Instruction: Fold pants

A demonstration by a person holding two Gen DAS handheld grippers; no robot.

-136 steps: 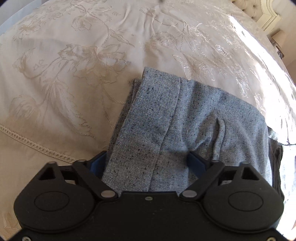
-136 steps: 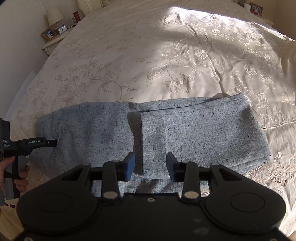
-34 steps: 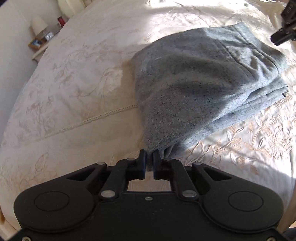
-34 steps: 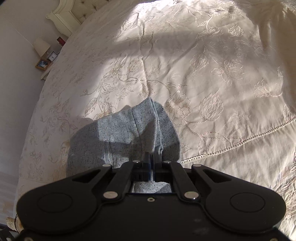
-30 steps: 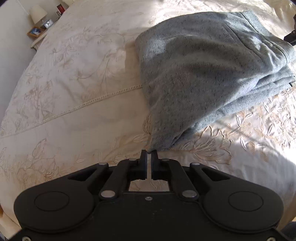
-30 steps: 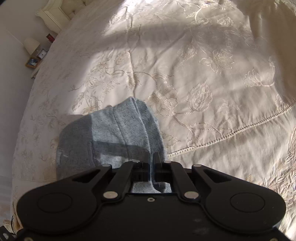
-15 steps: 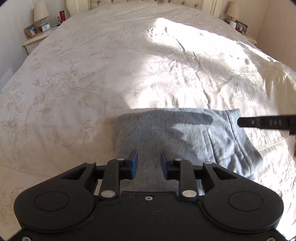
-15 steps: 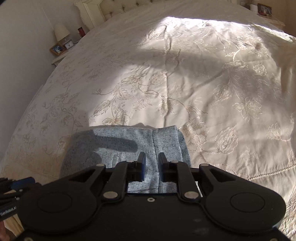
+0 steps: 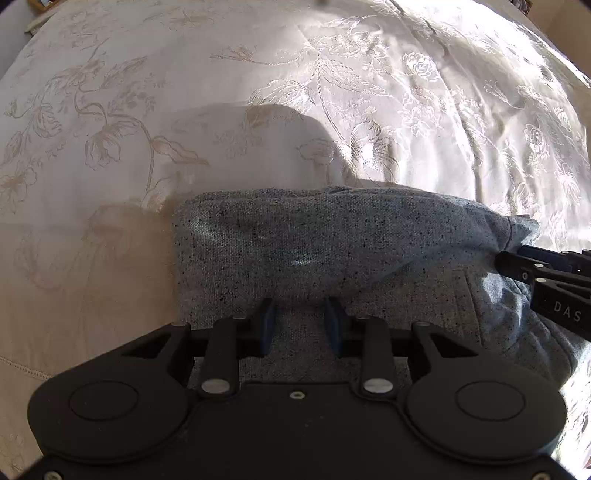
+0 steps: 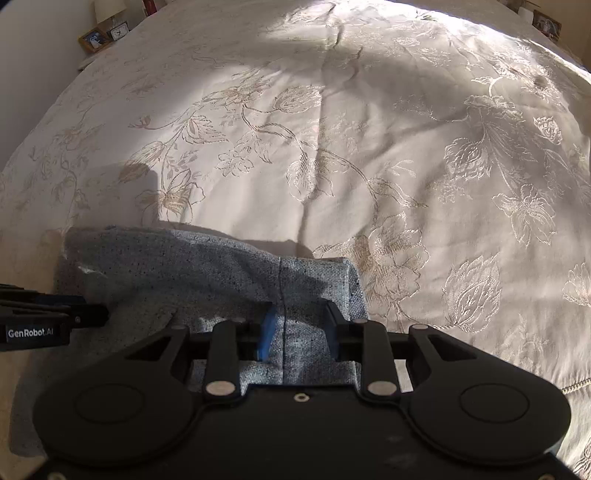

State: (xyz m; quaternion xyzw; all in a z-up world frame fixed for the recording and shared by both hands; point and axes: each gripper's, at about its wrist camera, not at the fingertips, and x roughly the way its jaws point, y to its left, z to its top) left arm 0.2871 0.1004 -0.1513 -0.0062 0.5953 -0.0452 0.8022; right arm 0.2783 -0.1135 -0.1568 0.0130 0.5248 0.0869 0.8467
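The grey-blue speckled pants (image 9: 332,243) lie folded in a thick bundle on the cream embroidered bedspread (image 9: 184,110). My left gripper (image 9: 300,319) is open, low over the bundle's near left part, its fingers apart with cloth between them. My right gripper (image 10: 298,326) is open over the bundle's right end (image 10: 314,280), straddling a seam. The right gripper's tips also show at the right edge of the left wrist view (image 9: 517,264), against the cloth. The left gripper shows at the left edge of the right wrist view (image 10: 74,315).
The bedspread (image 10: 369,147) stretches far ahead with sunlit patches. A nightstand with a lamp, a clock and a framed photo (image 10: 107,31) stands at the far left. Another framed photo (image 10: 546,24) sits at the far right.
Both grippers, shut on the pants a second ago, have opened and let go. They have since moved in low over the folded bundle, their jaws opening wider.
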